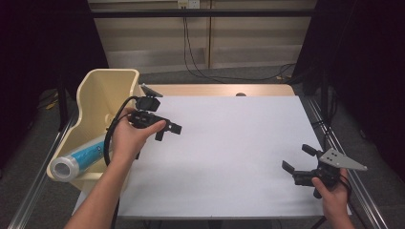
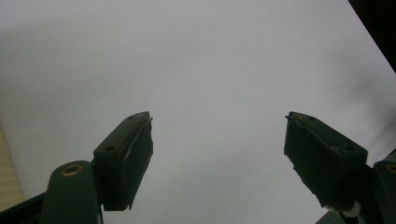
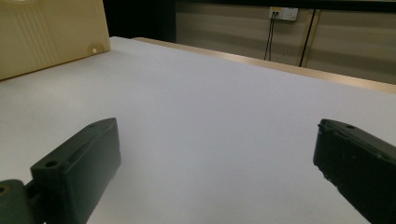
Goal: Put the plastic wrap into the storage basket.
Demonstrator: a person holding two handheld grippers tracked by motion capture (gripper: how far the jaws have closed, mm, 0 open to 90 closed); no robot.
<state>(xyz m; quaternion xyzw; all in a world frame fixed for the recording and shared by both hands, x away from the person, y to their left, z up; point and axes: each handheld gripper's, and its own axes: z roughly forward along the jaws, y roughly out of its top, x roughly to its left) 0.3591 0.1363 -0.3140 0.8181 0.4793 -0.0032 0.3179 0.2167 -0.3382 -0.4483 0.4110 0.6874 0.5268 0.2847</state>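
Note:
My left gripper (image 1: 168,132) hovers over the left part of the white table (image 1: 229,143), just right of a cream plastic bin (image 1: 102,86). Its jaws stand apart with nothing between them (image 2: 218,140), only the bare white surface beyond. A blue and white roll (image 1: 79,160) lies in the near end of the bin, its open end facing the table's front. My right gripper (image 1: 298,158) is near the front right corner, held low, and points left across the table. It is open and empty (image 3: 217,158).
The bin (image 3: 46,37) shows at the far left of the right gripper view. A wooden strip (image 1: 219,89) runs along the table's far edge. Black cables (image 1: 191,52) hang down the wall behind. Metal rails (image 1: 334,138) flank the table.

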